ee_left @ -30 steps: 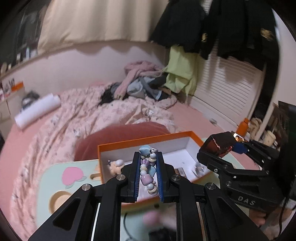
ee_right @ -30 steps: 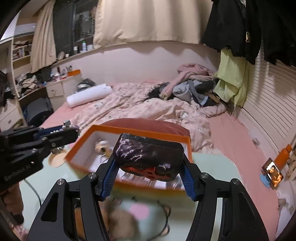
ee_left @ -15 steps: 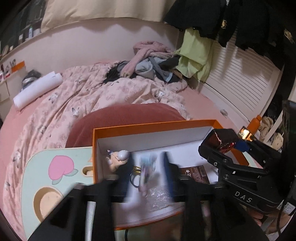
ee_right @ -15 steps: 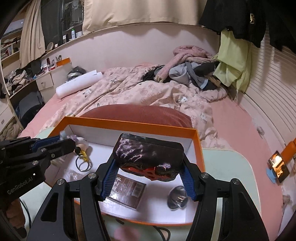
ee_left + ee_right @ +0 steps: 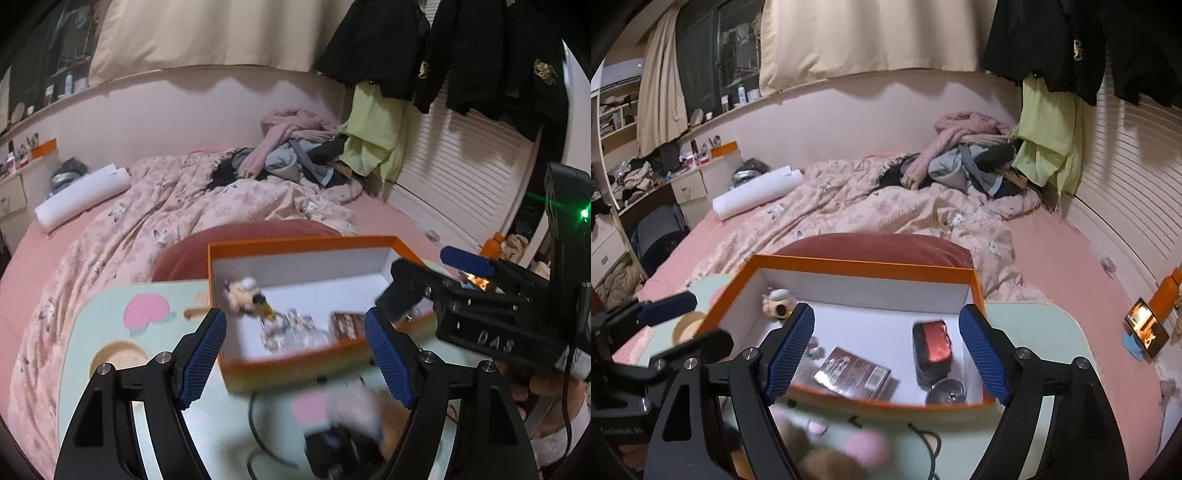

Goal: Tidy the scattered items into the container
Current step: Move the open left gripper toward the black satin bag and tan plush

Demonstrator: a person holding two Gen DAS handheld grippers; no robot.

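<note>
The orange box [image 5: 860,263] with a white inside stands on the mint-green table [image 5: 1034,332]. In it lie a black-and-red pouch [image 5: 932,350], a dark packet [image 5: 849,373], a round metal piece [image 5: 945,392], a small plush toy [image 5: 775,298] and, half behind a finger, a bead bracelet [image 5: 814,347]. My right gripper [image 5: 886,350] hangs over the box's near side, its jaws opening with nothing between them. In the left wrist view, my left gripper [image 5: 295,350] is likewise opening and empty before the box [image 5: 295,240], where the bracelet [image 5: 291,326] lies blurred beside the plush toy [image 5: 243,291].
Blurred fluffy pink and brown things [image 5: 864,448] and a black cable [image 5: 925,439] lie on the table's near part. A red cushion [image 5: 879,246] sits behind the box, with the bed beyond. A lit phone [image 5: 1145,328] and an orange bottle [image 5: 1167,295] stand at the right.
The left gripper let go of the bead bracelet and the right let go of the black-and-red pouch; both now lie in the box. Both pairs of jaws spread wide.
</note>
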